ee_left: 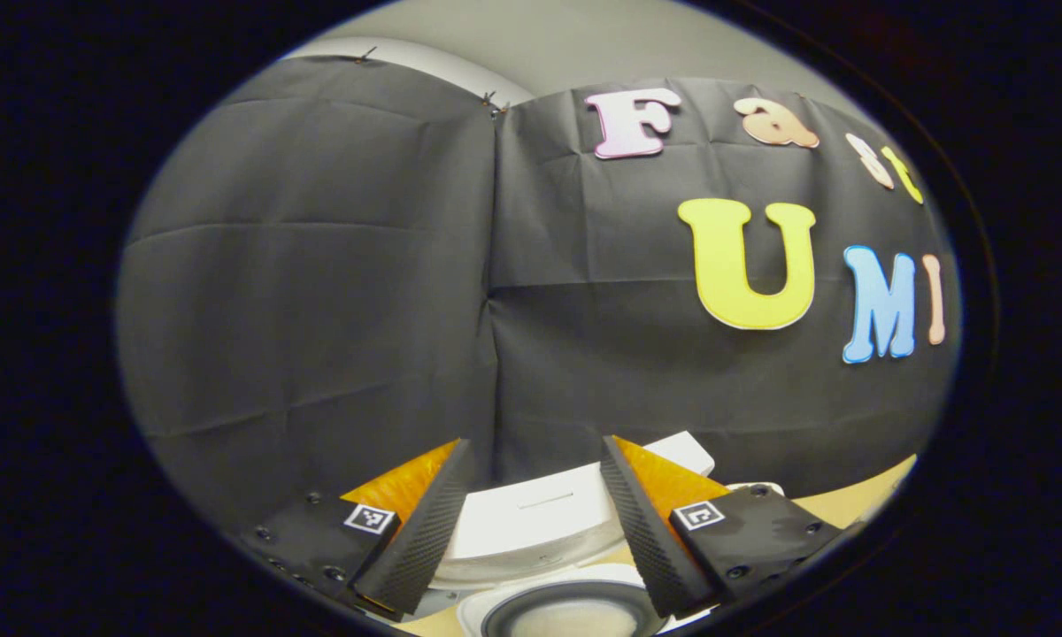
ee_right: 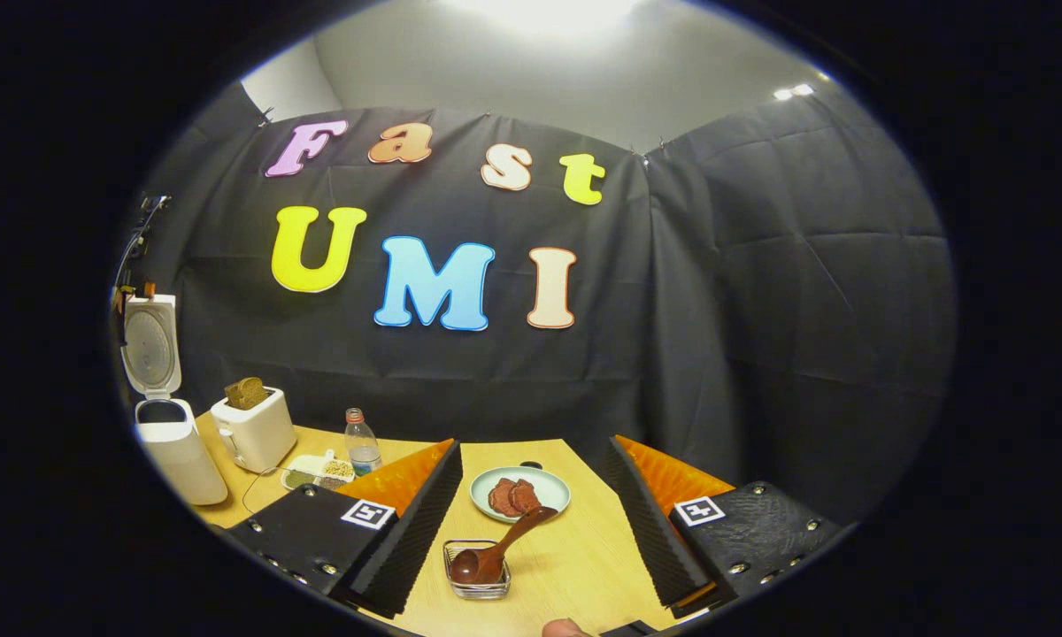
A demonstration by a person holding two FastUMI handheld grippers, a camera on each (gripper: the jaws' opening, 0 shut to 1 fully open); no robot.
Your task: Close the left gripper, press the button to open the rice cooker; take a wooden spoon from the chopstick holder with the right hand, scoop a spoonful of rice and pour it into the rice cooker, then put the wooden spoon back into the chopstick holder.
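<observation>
The white rice cooker (ee_right: 173, 451) stands at the table's far left with its lid (ee_right: 150, 345) raised upright. In the left gripper view, the cooker's pot opening (ee_left: 566, 615) lies just below my open left gripper (ee_left: 535, 442), and the white lid (ee_left: 531, 522) shows between the fingers. A dark wooden spoon (ee_right: 500, 548) rests with its bowl in a small wire holder (ee_right: 478, 579), handle leaning up and away. My right gripper (ee_right: 532, 447) hangs open above the table, with the spoon and holder between and below its fingers, untouched.
A white toaster (ee_right: 252, 429) holding bread stands beside the cooker. Near it are a small tray of grains (ee_right: 319, 471) and a plastic bottle (ee_right: 363, 442). A pale plate (ee_right: 520, 493) with reddish slices sits just behind the holder. A fingertip (ee_right: 566, 628) shows at the bottom edge.
</observation>
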